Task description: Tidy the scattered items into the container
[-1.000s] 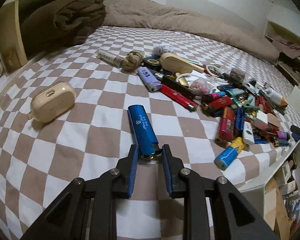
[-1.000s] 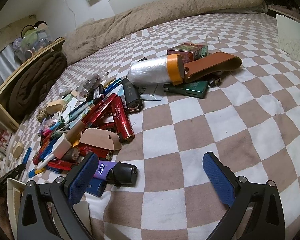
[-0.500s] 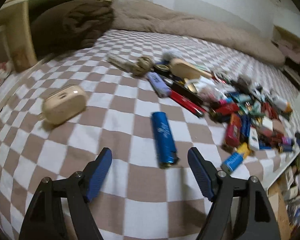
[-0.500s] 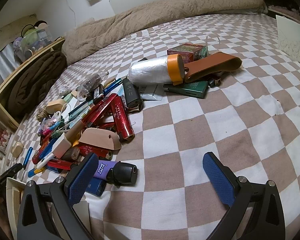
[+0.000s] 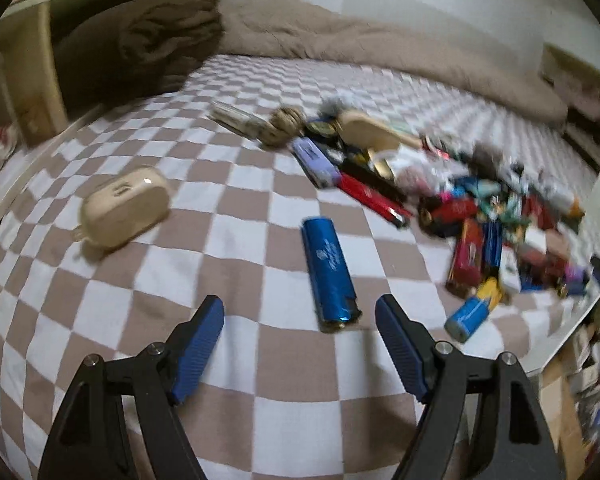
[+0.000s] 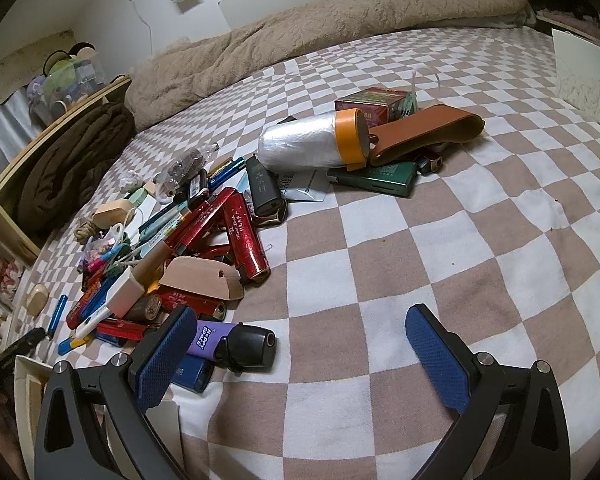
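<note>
A blue lighter (image 5: pixel 330 272) lies flat on the checkered bedsheet, just ahead of my left gripper (image 5: pixel 299 304), nearer its right finger. That gripper is open and touches nothing. A cream case (image 5: pixel 126 210) sits apart to the left. A heap of lighters and small items (image 5: pixel 480 216) spreads to the right. My right gripper (image 6: pixel 298 316) stands open over bare sheet, with a purple lighter with a black cap (image 6: pixel 228 342) beside its left finger. The same blue lighter (image 6: pixel 56 316) shows at the far left there. A white box's rim (image 6: pixel 24 364) shows at the bed's edge.
A silver roll with orange tape (image 6: pixel 308 144), a brown leather strap (image 6: pixel 428 128), a green box (image 6: pixel 380 178) and a red box (image 6: pixel 370 104) lie farther back. A beige blanket (image 6: pixel 340 24) runs along the wall. A wooden shelf (image 5: pixel 40 40) holds a dark folded blanket.
My left gripper was shut on the blue lighter's end; it has opened wide and the lighter now lies free on the sheet. The right gripper has not moved.
</note>
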`<state>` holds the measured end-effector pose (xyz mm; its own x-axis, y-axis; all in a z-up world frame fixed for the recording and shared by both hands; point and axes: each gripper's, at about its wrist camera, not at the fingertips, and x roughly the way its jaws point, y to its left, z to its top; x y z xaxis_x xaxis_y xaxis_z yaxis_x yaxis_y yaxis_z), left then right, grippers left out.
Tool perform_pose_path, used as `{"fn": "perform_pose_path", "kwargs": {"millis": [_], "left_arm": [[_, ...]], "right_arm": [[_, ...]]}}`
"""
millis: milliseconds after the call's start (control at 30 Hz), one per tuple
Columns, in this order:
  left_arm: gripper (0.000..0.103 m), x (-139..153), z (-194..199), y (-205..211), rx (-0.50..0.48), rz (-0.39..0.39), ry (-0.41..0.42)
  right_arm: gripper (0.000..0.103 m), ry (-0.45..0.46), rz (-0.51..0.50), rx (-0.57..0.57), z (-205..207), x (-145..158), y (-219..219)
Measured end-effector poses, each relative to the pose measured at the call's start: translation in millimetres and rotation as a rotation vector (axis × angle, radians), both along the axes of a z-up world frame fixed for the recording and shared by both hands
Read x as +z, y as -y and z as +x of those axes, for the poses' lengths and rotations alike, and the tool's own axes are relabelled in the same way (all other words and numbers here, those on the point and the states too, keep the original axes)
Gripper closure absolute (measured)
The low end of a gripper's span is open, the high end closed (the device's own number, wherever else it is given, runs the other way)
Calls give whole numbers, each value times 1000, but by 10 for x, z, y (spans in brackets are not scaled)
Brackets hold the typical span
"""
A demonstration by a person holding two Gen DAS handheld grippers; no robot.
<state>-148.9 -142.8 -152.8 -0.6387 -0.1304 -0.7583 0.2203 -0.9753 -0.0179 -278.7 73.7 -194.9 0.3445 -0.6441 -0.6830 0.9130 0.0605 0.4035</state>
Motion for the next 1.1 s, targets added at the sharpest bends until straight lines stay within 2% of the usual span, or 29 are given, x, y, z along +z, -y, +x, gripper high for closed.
{"fn": "perform_pose_path", "kwargs": {"millis": [233,400,533,667,733,800,900,967,1100], "left_arm": [[25,-65,-45,59,92,-81,65],[25,-51,-18,289,208,-67,67],[25,-17,1,483,317,-75,51],[24,-24,42,552,332,-37,35],[22,-35,33,515,328,-55,42],[16,-53,7,473,316,-77,54],[16,-56,-10,437,313,-101,63],[16,-42,2,453,319,-93,52],[16,-1,66,488,337,-70,23]], "right_arm": [[0,7,-4,2,-13,4,-13],[0,-11,2,13,2,22,15],[0,-113,11,56,146,94,127],[0,-210,27,157,355,131,201],[0,-204,82,226,416,128,308],[0,-212,182,305,498,111,460],[0,-257,305,354,614,145,616],[0,-252,371,380,672,172,666],[0,-262,449,417,774,225,695]]}}
